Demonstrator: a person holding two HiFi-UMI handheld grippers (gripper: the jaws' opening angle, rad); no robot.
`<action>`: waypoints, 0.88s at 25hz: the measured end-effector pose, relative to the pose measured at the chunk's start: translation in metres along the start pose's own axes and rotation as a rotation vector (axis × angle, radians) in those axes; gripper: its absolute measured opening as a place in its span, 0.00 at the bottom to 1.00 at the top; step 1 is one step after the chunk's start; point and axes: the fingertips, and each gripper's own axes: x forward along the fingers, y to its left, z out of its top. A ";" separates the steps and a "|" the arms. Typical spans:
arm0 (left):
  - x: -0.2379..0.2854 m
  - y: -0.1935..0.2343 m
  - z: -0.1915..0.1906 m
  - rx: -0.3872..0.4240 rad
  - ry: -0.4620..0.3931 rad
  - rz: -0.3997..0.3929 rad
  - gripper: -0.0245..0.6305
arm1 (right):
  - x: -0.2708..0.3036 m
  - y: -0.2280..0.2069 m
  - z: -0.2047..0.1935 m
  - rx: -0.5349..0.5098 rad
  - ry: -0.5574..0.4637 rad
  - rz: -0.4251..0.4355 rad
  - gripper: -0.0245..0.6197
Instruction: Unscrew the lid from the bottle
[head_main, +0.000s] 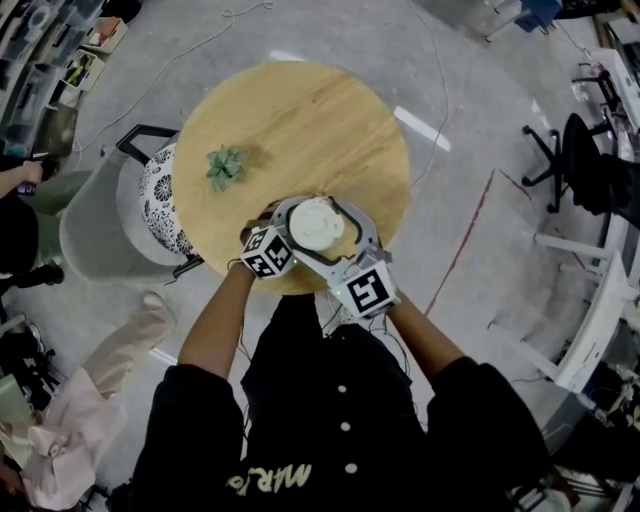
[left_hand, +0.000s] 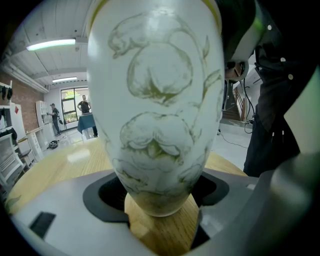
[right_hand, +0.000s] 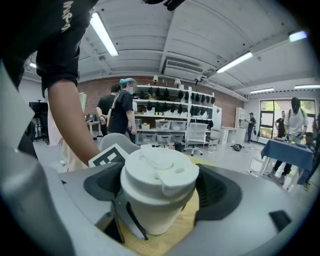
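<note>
The bottle (left_hand: 157, 90) is stood at the near edge of the round table (head_main: 300, 110) (the small plant (head_main: 226, 166) sits well apart). Its lower body is clamped by the left gripper (left_hand: 161, 192); the lid (right_hand: 159, 170) is pinched by the right gripper (right_hand: 160, 187). Unscrewing is judged under way: next a twist is called for, with the body held fast.

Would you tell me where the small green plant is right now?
In the head view, the small green leafy plant sits on the left part of the round wooden table, up and left of the white lidded bottle.
</note>
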 end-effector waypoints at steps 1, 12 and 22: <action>0.000 -0.001 -0.001 0.004 0.004 -0.005 0.59 | 0.000 0.000 0.001 -0.005 -0.012 0.020 0.74; 0.001 -0.002 -0.001 0.016 0.005 -0.015 0.59 | -0.003 0.016 -0.002 -0.275 0.085 0.599 0.74; 0.001 -0.001 -0.002 0.021 -0.005 -0.015 0.59 | -0.006 0.002 0.007 -0.033 -0.003 0.191 0.80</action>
